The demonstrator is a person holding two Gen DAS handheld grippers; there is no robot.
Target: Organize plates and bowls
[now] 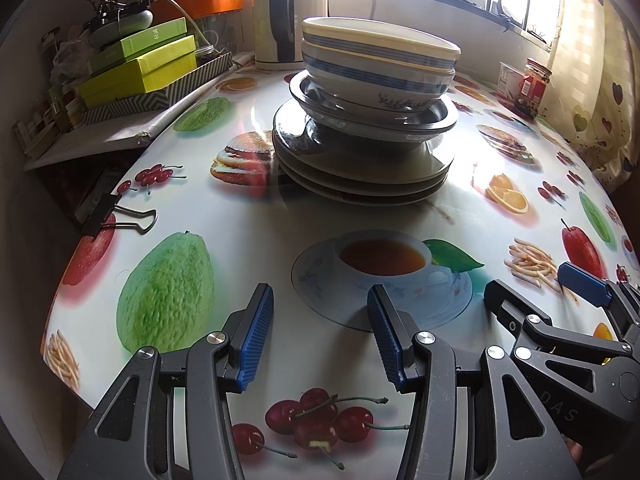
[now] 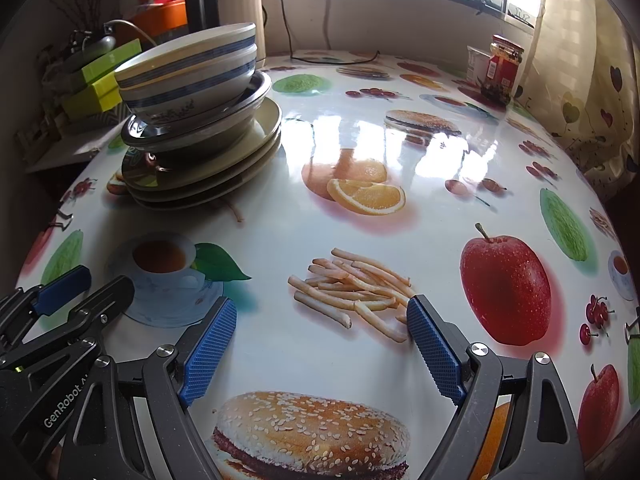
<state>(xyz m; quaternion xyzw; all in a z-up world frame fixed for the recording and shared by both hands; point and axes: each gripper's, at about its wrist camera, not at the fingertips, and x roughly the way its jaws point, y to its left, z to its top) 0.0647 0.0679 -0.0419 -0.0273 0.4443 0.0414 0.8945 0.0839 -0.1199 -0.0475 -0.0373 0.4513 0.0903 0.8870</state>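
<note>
One stack stands on the fruit-print table (image 1: 280, 344): two blue-striped white bowls (image 1: 376, 64) on a steel bowl (image 1: 436, 120), on several cream plates (image 1: 360, 176). The same stack shows at upper left in the right wrist view, with the striped bowls (image 2: 192, 68), the steel bowl (image 2: 200, 128) and the plates (image 2: 216, 172). My left gripper (image 1: 320, 308) is open and empty, low over the table in front of the stack. My right gripper (image 2: 322, 320) is open and empty to the right of it; it also shows in the left wrist view (image 1: 532, 284).
A kettle (image 1: 280, 20) stands behind the stack. Green boxes (image 1: 140, 68) sit on a shelf at left. A red-lidded jar (image 2: 502, 68) and a white tub (image 2: 478, 62) stand at the far right by the curtain. A binder clip (image 1: 116, 212) grips the table's left edge.
</note>
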